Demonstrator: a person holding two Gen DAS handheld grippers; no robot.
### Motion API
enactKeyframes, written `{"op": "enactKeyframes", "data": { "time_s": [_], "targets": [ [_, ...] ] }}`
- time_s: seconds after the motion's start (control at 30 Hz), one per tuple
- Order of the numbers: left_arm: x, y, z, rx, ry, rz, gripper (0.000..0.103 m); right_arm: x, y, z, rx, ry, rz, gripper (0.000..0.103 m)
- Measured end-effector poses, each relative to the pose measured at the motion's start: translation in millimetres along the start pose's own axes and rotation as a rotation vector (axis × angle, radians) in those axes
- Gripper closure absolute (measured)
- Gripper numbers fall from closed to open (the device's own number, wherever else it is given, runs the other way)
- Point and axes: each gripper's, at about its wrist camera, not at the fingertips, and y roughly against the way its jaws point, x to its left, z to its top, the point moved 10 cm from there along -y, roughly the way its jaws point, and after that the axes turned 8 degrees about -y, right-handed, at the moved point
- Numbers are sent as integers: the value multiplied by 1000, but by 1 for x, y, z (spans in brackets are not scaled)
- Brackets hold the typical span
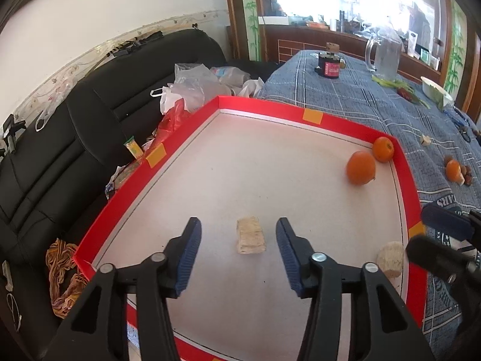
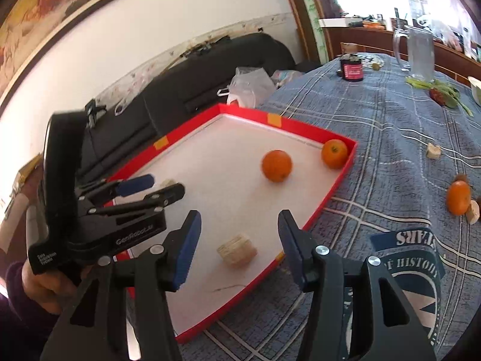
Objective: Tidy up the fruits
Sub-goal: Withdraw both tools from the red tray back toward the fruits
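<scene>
A shallow red cardboard tray with a white floor (image 1: pixel 401 162) lay on the blue plaid tablecloth (image 2: pixel 375 126), one side of it against a black leather sofa (image 1: pixel 60 138). Two round oranges sat inside at the far right corner — the larger orange (image 1: pixel 360 168) out on the white floor, the smaller orange (image 1: pixel 383 149) tucked right into the corner against the red wall, the two just beside each other. The left gripper (image 1: pixel 239 230) hung over the near part of the tray with its blue-padded jaws spread wide and nothing between them but air; a pale, ridged tan block (image 1: pixel 251 235) lay flat on the tray floor in the gap below. A second tan block, rounder at the edges (image 1: pixel 390 258), rested by the tray's right wall. The right gripper (image 2: pixel 239 224) stood over the tray's near right edge, likewise parted and empty, and from its camera the left tool showed as a black handle held in a hand (image 2: pixel 39 285) with a dark sleeve. Out on the cloth, well apart from the tray, a third orange (image 2: pixel 458 197) lay touching a small pale chunk (image 2: pixel 473 213), with another pale chunk (image 2: pixel 433 151) farther back. Toward the far end of the table stood a clear glass pitcher (image 2: pixel 419 54) and a dark jar with a red label (image 2: pixel 351 70).
</scene>
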Motion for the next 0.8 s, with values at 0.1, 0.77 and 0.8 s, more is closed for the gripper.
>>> {"op": "enactKeyframes", "data": {
  "time_s": [0.1,0.77,0.8],
  "targets": [
    [0,2,1,-6,0,6,41,-7,2,5,-11,-34,-6,46],
    [-7,16,5,-33,-28,28,21,-43,20,21,-70,-119,-62,42],
    [-7,17,6,-38,-29,30,20,-48,23,23,-79,-127,-68,42]
  ]
}}
